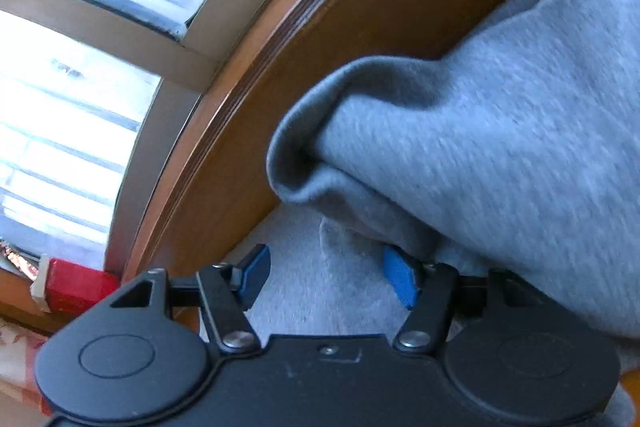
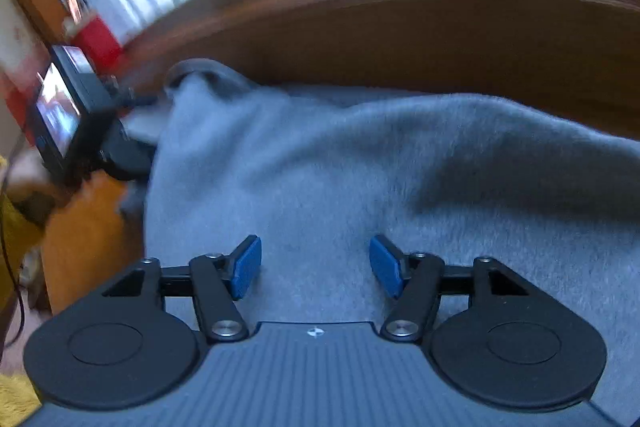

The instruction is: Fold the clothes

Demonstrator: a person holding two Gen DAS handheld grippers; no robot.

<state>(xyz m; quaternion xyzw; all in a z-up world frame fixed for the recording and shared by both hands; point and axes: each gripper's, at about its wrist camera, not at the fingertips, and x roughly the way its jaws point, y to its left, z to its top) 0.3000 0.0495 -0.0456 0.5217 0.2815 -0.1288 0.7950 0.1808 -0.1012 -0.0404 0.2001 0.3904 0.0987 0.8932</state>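
Both grippers hang with jaws apart over a grey sweatshirt [image 2: 360, 167] on a wooden table [image 2: 400, 39].

The left gripper [image 1: 326, 277] points down at the cloth near the table's far edge, its blue pads [image 1: 256, 275] spread with nothing pinched; a rolled fold of the garment bulges just above its right pad. The right gripper [image 2: 315, 267] sits over the flat middle of the fabric, pads likewise separated and empty. A window [image 1: 60, 107] stands behind, a red box [image 1: 76, 287] beside it.
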